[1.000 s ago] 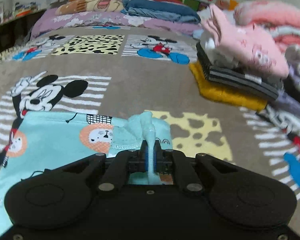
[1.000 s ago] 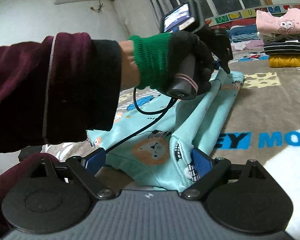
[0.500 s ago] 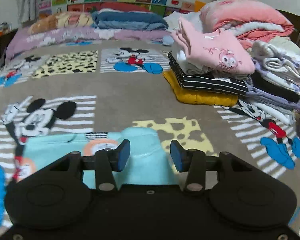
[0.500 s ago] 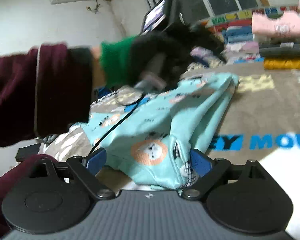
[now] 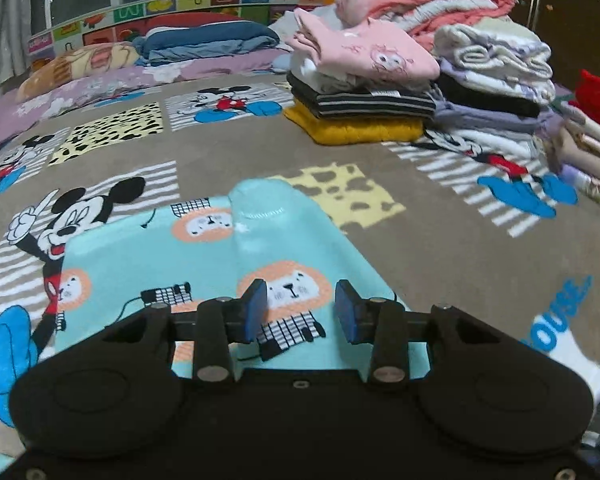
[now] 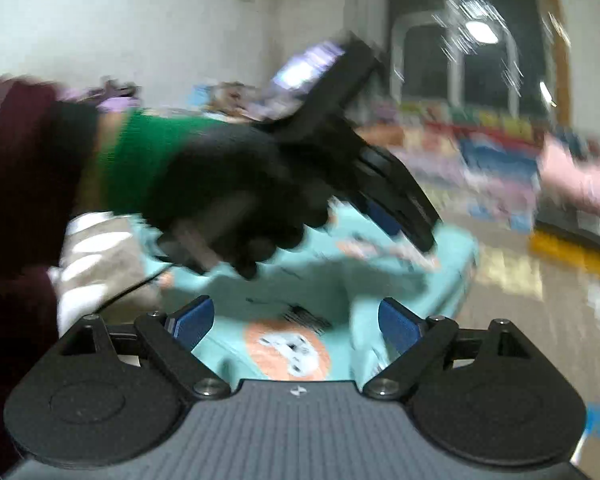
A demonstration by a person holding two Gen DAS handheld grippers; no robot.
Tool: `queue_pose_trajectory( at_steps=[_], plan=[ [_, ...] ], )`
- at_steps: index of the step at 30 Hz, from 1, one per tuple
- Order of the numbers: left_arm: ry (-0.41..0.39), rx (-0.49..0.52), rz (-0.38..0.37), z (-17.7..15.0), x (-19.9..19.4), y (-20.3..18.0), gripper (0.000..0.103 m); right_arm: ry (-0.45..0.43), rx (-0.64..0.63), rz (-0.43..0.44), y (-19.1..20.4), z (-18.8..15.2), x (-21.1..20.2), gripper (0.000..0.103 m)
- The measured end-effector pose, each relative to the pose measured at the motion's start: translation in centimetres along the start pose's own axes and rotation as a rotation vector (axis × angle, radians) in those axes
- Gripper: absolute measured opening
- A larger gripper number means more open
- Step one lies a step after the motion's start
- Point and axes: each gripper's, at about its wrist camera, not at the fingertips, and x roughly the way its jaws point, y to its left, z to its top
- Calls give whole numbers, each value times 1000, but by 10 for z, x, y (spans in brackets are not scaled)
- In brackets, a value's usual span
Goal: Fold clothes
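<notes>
A light blue garment with orange lion prints (image 5: 220,248) lies flat on the Mickey Mouse blanket (image 5: 440,216), one side folded over. My left gripper (image 5: 301,311) is open and empty above the garment's near part. In the blurred right wrist view the same garment (image 6: 300,344) lies under my right gripper (image 6: 296,322), which is open and empty. The gloved hand with the left gripper (image 6: 400,216) hovers over the garment's far part there.
A stack of folded clothes (image 5: 360,92) with a pink top, striped and yellow pieces stands at the back right. Larger piles of laundry (image 5: 496,64) lie further right. Pillows and quilts (image 5: 180,52) line the bed's far end.
My left gripper let go of the garment's edge, opened, and drew back toward the near part. The right gripper stayed open and swung, blurring its view.
</notes>
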Motion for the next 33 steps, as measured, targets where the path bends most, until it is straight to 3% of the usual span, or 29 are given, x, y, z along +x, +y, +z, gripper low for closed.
queue_pose_trajectory(
  at_steps=[2, 4, 10, 21, 23, 30, 33],
  plan=[
    [3, 7, -1, 0, 5, -1, 37, 78, 140, 28, -21, -7, 15, 90],
    [5, 11, 1, 3, 12, -1, 37, 72, 173, 40, -26, -9, 15, 90],
    [22, -5, 21, 28, 44, -1, 37, 71, 118, 31, -18, -12, 18, 94],
    [184, -55, 152, 84, 135, 14, 35, 79, 55, 30, -6, -18, 20, 98],
    [185, -91, 145, 89, 140, 21, 35, 81, 47, 33, -2, -21, 18, 99],
    [14, -220, 103, 104, 89, 48, 35, 61, 48, 39, -5, -23, 17, 100],
    [-23, -263, 79, 95, 52, 61, 51, 45, 49, 37, -5, -23, 14, 100]
  ],
)
